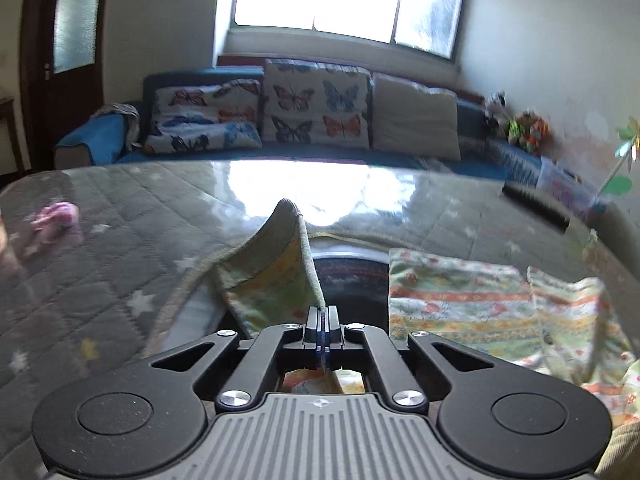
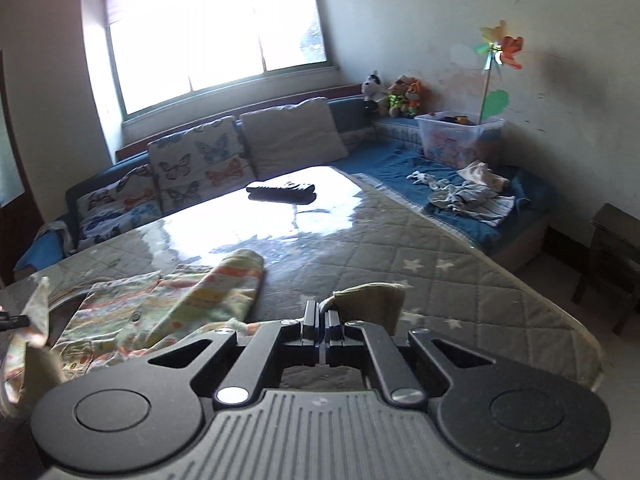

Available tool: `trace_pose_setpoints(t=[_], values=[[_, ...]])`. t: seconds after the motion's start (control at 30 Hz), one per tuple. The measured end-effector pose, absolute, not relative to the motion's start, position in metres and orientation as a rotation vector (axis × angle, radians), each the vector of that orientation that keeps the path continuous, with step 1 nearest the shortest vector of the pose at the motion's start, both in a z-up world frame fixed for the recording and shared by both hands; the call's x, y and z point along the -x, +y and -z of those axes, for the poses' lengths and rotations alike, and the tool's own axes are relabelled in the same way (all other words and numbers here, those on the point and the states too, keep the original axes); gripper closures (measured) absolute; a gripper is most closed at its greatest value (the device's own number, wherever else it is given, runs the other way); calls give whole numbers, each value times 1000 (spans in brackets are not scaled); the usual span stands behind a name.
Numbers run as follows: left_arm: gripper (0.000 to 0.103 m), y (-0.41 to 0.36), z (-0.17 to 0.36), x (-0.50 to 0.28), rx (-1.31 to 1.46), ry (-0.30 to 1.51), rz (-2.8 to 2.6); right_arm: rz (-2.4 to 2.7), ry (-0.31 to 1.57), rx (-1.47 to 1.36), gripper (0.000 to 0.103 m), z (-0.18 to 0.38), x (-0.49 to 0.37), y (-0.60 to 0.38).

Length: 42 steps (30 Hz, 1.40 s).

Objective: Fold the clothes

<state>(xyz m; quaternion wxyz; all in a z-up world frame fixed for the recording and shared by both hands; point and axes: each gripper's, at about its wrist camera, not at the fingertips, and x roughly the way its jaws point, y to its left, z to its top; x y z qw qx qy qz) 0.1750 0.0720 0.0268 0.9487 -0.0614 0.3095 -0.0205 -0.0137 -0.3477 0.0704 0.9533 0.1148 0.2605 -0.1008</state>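
At lower centre, both claws pinch a floral garment [image 1: 460, 300] above the table [image 1: 100, 260].
Left claw [image 1: 322, 312] and right claw [image 2: 322, 314] each clamp thin hems; uneven pulling could slip fabric free.

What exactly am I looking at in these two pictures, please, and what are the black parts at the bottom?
Each picture comes from a camera mounted on a hand-held tool, a two-finger clamp a person carries, one per hand. The black parts are the tools themselves. The left tool is shut on the hem of a floral garment, lifting a corner. The right tool is shut on another edge of it. The garment lies on a glossy table laid over a grey quilted cover. A black remote rests farther back, before a sofa.
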Motion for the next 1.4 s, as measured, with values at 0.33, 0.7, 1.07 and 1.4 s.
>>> trace_pose_setpoints(t=[0.33,0.7,1.07,1.4], values=[[102,110,-43,-53,171,555,-89,310,521,-299,101,-55,39,-388],[73,115,-19,-15,121,628,-216,424,550,-288,90,-41,56,-410],[53,104,-41,-25,63,574,-190,223,556,-217,70,-49,31,-368],[53,43,-31,-95,-7,657,28,-36,676,-208,70,-29,-49,-318]])
